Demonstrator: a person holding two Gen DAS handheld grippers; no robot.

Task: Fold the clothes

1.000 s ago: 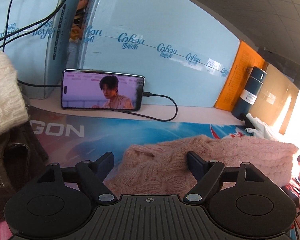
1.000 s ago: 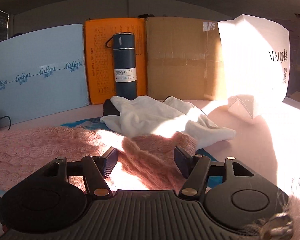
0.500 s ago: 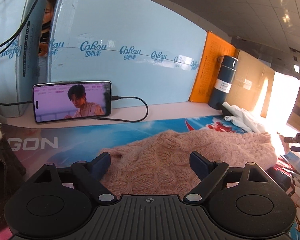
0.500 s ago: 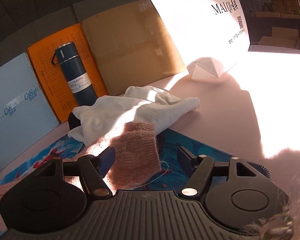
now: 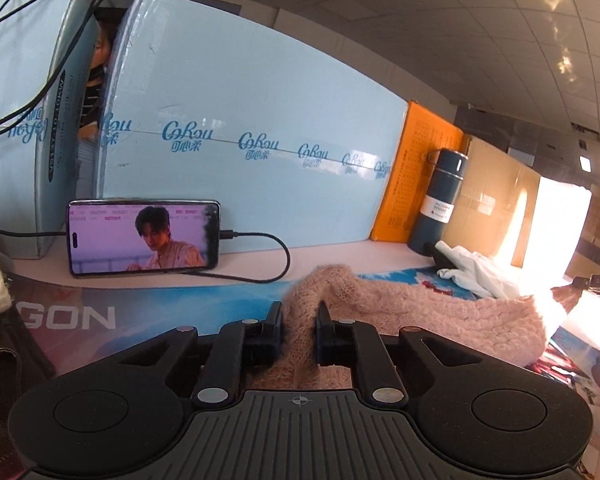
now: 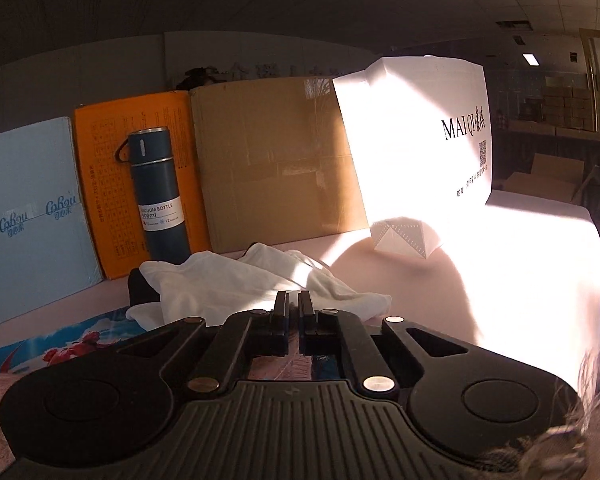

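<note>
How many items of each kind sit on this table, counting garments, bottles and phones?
Garments: 2, the pink knit sweater and the white garment
Bottles: 1, the dark blue vacuum bottle
Phones: 1, the phone propped against the light blue box
Total: 4

A phone (image 5: 144, 237) stood on its side against a big light blue board (image 5: 252, 148), with a black wire (image 5: 260, 256) plugged into it. Farther right, a dark blue bottle (image 6: 160, 192) stood up in front of an orange board (image 6: 108, 168). A brown cardboard sheet (image 6: 276, 160) and a white paper bag (image 6: 416, 136) stood to its right.
</note>
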